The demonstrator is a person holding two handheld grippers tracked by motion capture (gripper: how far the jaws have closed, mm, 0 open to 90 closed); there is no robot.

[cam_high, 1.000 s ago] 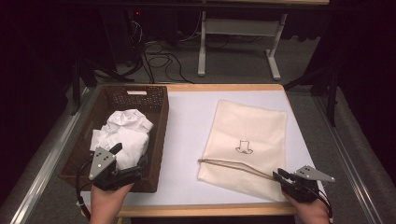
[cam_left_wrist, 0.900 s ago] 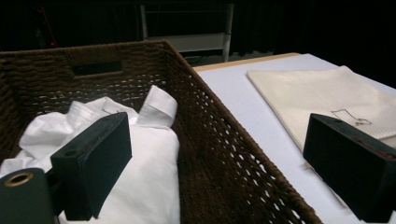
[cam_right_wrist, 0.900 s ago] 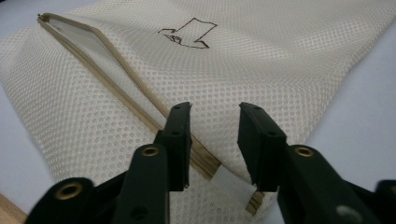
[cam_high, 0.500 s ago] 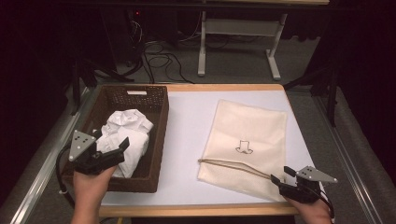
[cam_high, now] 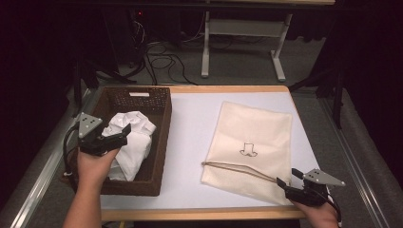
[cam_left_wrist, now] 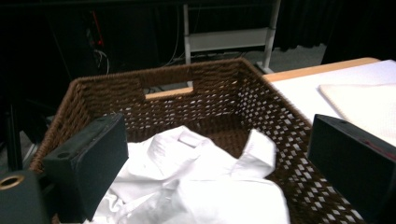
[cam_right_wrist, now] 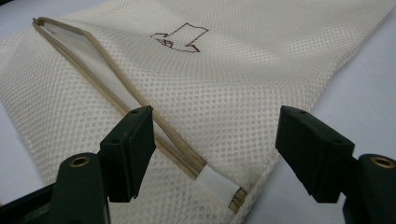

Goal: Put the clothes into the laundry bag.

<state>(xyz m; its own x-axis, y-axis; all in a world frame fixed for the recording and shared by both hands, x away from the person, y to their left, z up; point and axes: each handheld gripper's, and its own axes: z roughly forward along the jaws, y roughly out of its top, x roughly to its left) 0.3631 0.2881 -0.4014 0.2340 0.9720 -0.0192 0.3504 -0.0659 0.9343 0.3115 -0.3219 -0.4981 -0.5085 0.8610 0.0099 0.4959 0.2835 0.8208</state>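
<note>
The work in hand looks like bagging laundry: a crumpled white cotton shirt (cam_high: 129, 142) is to go from a dark brown woven wicker basket (cam_high: 161, 118) into a flat cream mesh laundry bag (cam_high: 252, 142) with a small brown hat-and-moustache print; the step now seems to be the change-over from tending the bag's mouth to fetching the garment.

The right tongs (cam_high: 287, 179) sit at the bag's near corner; their jaws have just been opening and stand released, with the end of the tan zip (cam_right_wrist: 140, 100) and its white tab lying on the table between them, untouched by either pad; the zip runs away from these tongs toward the bag's far side, its mouth parted a little.

The left tongs (cam_high: 122, 133) hover over the basket with jaws spread wide and nothing grasped; the shirt lies directly beneath and ahead of them, collar (cam_left_wrist: 191, 137) uppermost, heaped toward their near side; the basket's far end beyond the tongs is bare weave, with a handle slot (cam_left_wrist: 168, 88) in the end wall.

Next, I judge, the left tongs must dip and pinch a thick fold of cloth, near the collar; a thin pinch could slip as the shirt lifts; the bag itself lies flat and looks empty.
</note>
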